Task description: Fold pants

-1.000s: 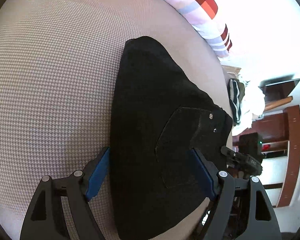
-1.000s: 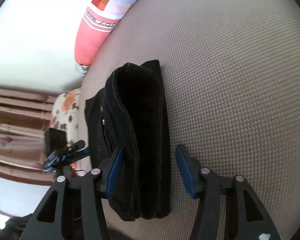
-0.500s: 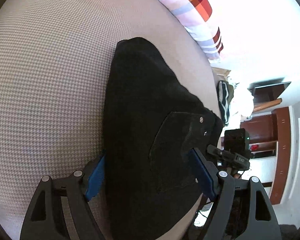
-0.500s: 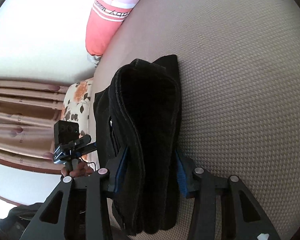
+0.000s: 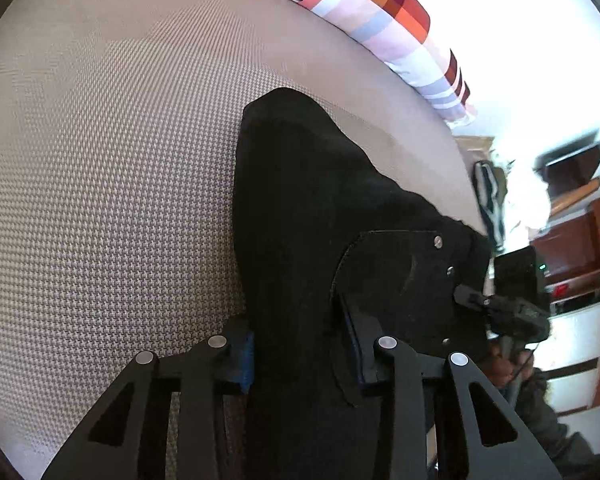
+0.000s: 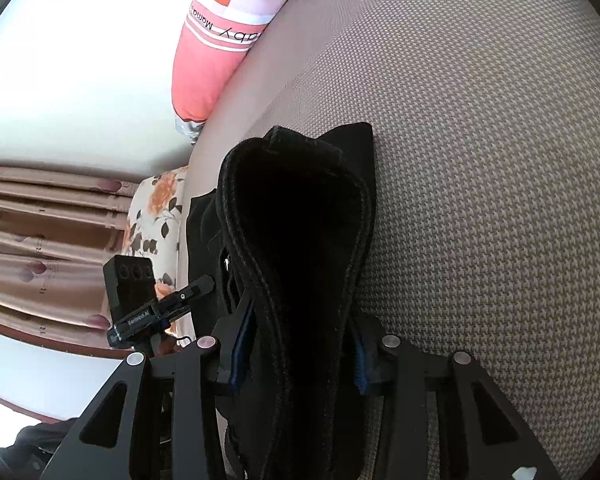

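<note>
The black pants (image 5: 308, 216) lie folded into a thick bundle on a houndstooth bed cover (image 5: 112, 184). A back pocket with rivets (image 5: 404, 272) faces up. My left gripper (image 5: 304, 356) is shut on the near end of the bundle, its blue pads pressed into the cloth. In the right wrist view the stacked layers (image 6: 300, 224) show end-on. My right gripper (image 6: 300, 356) is shut on the other end of the same bundle, which bulges up between the fingers. Each gripper shows in the other's view, the right one (image 5: 512, 308) and the left one (image 6: 156, 308).
A pink striped pillow (image 5: 364, 12) lies along the far edge of the bed (image 6: 228, 20). Wooden furniture (image 5: 580, 248) and clothes stand past the bed's right edge. Curtains (image 6: 44, 216) and a floral cushion (image 6: 156, 216) lie beyond the other edge.
Both grippers went from open around the bundle to shut on it. The bundle is now squeezed narrower at both ends and lifted slightly.
</note>
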The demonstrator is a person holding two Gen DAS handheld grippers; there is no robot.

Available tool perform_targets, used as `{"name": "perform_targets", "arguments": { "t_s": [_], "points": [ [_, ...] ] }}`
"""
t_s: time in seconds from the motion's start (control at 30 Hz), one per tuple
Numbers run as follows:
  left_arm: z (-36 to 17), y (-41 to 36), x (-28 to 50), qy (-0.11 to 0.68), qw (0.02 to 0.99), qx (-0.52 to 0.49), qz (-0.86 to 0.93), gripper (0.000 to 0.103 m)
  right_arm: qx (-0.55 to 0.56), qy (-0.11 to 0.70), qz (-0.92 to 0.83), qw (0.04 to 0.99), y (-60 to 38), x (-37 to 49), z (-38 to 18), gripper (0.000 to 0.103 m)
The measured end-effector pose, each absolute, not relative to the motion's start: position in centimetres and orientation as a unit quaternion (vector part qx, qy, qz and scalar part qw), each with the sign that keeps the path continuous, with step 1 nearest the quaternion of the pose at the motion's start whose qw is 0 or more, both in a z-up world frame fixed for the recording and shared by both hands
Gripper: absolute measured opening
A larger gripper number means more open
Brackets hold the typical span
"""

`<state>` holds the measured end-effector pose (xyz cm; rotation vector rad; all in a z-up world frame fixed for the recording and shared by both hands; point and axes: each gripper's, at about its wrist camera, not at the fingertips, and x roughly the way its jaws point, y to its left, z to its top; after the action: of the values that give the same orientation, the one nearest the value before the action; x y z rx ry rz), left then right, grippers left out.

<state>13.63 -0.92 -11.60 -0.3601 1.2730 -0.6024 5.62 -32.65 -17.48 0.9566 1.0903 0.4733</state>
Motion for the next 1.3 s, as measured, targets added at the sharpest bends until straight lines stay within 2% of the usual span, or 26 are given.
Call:
{"name": "perform_targets", "arguments": {
  "t_s": [0.43,0.53,0.67,0.9,1.3],
  "points": [
    [-10.9,-4.7,13.4,0.577,0.778,-0.100,-0.227,0.036,0.388,0.503,0.150,0.757,-31.0,5.7,-15.8,0.037],
    [-10.7,-5.4,13.2,0.570,0.787,-0.081,-0.220,0.035,0.378,0.503,0.136,0.765,-30.5,5.6,-15.2,0.035],
    [-10.4,-5.8,13.1,0.562,0.795,-0.068,-0.217,0.030,0.374,0.497,0.122,0.774,-30.2,5.4,-14.0,0.027],
    [-9.6,-6.3,12.3,0.541,0.811,-0.051,-0.218,0.019,0.360,0.491,0.110,0.786,-29.4,5.0,-12.1,0.022],
    [-7.2,-4.1,11.6,0.516,0.829,-0.048,-0.210,0.016,0.363,0.485,0.125,0.786,-27.7,6.4,-10.4,0.020]
  ]
}}
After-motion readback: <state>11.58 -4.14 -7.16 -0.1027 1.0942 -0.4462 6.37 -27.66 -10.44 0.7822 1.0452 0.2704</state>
